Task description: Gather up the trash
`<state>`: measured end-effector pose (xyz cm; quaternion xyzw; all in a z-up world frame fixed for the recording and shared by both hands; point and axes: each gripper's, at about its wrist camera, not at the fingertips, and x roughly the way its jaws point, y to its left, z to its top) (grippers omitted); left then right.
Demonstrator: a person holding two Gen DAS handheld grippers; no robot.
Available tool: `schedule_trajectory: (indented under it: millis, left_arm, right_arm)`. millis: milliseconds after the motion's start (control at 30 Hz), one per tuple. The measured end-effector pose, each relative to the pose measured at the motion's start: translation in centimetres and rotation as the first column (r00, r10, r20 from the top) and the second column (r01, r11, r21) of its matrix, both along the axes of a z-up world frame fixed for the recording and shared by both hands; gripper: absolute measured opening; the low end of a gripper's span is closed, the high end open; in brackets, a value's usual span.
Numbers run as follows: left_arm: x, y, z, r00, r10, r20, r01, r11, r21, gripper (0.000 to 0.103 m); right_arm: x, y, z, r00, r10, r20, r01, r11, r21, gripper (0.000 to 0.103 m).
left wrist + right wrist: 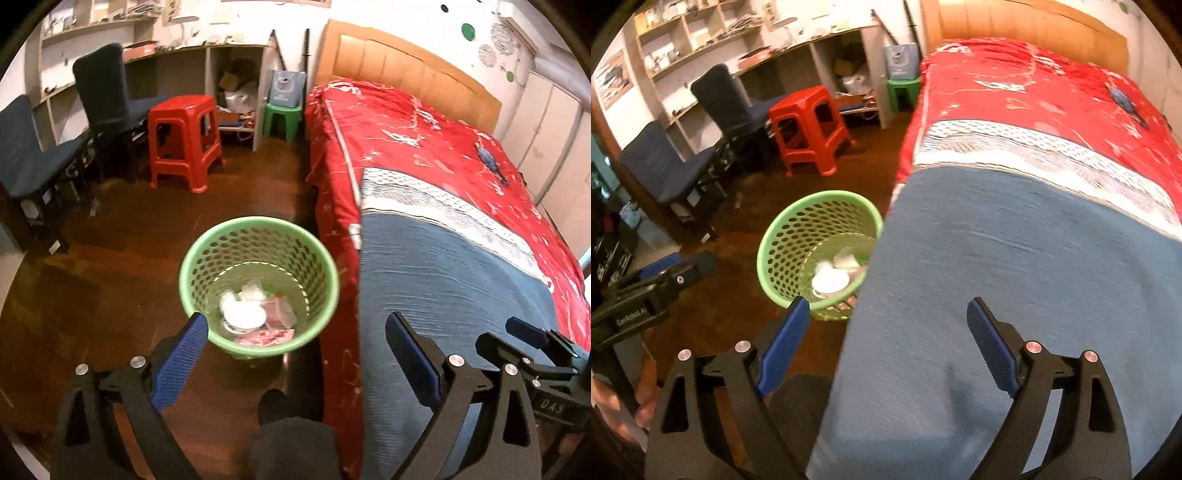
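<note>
A green perforated waste basket (207, 254) stands on the brown floor beside the bed; it also shows in the right wrist view (783, 236). Inside it lie white cups and lids (243, 314) and red-and-white wrappers (266, 336). My left gripper (295, 325) is open and empty, above the basket's near rim. My right gripper (886, 306) is open and empty, over the blue blanket's edge, to the right of the basket. The right gripper also shows at the right edge of the left wrist view (532, 339), and the left gripper at the left edge of the right wrist view (665, 273).
A bed with a red quilt (424, 136) and blue blanket (443, 280) fills the right side. A small dark object (489, 160) lies on the quilt. A red stool (184, 136), green stool (282, 118), two dark chairs (103, 96) and shelves stand at the back left.
</note>
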<state>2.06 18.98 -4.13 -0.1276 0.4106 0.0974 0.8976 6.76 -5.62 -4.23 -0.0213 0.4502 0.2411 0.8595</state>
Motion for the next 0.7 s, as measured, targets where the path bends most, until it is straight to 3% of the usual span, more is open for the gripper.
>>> schedule_trajectory:
  millis: [400, 700]
  left_arm:
    - [-0.8, -6.0, 2.6, 0.995, -0.093, 0.043, 0.092, 0.995, 0.036, 0.094]
    - [-1.7, -9.6, 4.2, 0.986, -0.149, 0.077, 0.142, 0.986, 0.081, 0.094]
  right_arm:
    - [-3.3, -9.4, 2.2, 0.982, -0.189, 0.030, 0.187, 0.981, 0.055, 0.093]
    - [-5.9, -12.2, 3.6, 0.963, -0.241, 0.119, 0.238, 0.971, 0.037, 0.095]
